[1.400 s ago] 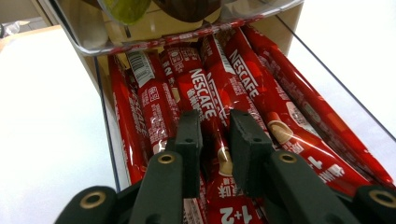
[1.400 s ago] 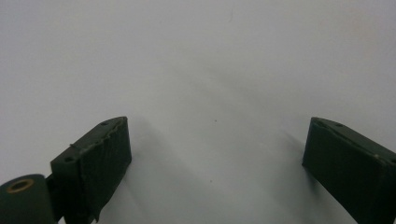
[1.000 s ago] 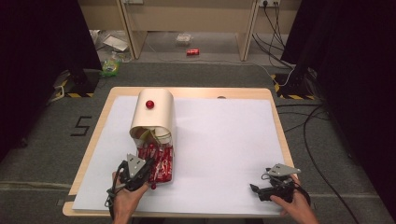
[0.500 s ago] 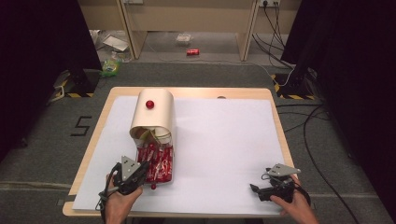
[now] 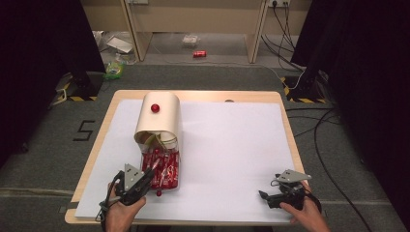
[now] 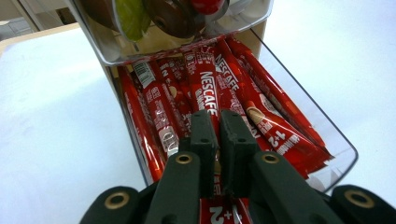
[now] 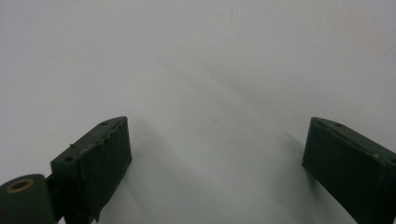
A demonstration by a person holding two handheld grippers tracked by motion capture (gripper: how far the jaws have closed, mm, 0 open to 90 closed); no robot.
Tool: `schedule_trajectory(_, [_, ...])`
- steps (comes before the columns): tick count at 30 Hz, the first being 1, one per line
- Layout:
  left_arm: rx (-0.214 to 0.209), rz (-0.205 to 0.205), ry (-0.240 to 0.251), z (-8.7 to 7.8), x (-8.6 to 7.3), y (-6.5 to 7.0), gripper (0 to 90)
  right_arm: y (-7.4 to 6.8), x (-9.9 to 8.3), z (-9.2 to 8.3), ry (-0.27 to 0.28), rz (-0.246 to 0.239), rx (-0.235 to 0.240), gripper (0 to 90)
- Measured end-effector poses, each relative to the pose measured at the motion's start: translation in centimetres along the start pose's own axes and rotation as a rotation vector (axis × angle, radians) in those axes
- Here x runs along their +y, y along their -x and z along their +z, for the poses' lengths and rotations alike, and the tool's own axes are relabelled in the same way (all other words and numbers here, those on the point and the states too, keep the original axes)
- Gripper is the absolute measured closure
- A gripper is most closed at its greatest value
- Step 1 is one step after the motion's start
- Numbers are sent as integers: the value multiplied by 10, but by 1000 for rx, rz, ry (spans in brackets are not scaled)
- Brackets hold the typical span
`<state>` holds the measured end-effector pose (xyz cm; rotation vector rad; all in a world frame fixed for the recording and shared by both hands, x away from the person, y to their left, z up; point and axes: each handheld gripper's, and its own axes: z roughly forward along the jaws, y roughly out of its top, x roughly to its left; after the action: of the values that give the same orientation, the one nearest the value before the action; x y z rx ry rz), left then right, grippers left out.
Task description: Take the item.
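I see red coffee sachets (image 6: 210, 100) with white lettering in a clear drawer (image 6: 299, 116) near the tabletop's front left corner. Above it the cream holder (image 5: 159, 118) carries a red knob (image 5: 155, 108). White sheet (image 5: 232, 145) covers pale wood tabletop (image 5: 104, 133). My left gripper (image 6: 219, 128) is black, my right gripper (image 7: 215, 149) likewise.

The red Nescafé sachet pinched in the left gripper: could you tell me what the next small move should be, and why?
Probably draw the left gripper back and slightly up, toward the person. Its jaws are shut on one red Nescafé sachet, whose far end still lies among the other sachets in the clear drawer, under the dispenser. The right gripper rests open on the white sheet.
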<state>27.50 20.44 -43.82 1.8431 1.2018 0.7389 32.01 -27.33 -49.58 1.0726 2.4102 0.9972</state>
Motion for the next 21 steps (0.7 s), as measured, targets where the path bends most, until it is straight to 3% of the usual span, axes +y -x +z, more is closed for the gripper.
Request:
schedule_trajectory(15, [3, 4, 0, -27, -8, 0, 840, 0, 0, 0, 0, 0, 0, 83])
schedule_trajectory(21, [22, -4, 11, -35, -14, -3, 841, 0, 0, 0, 0, 0, 0, 83])
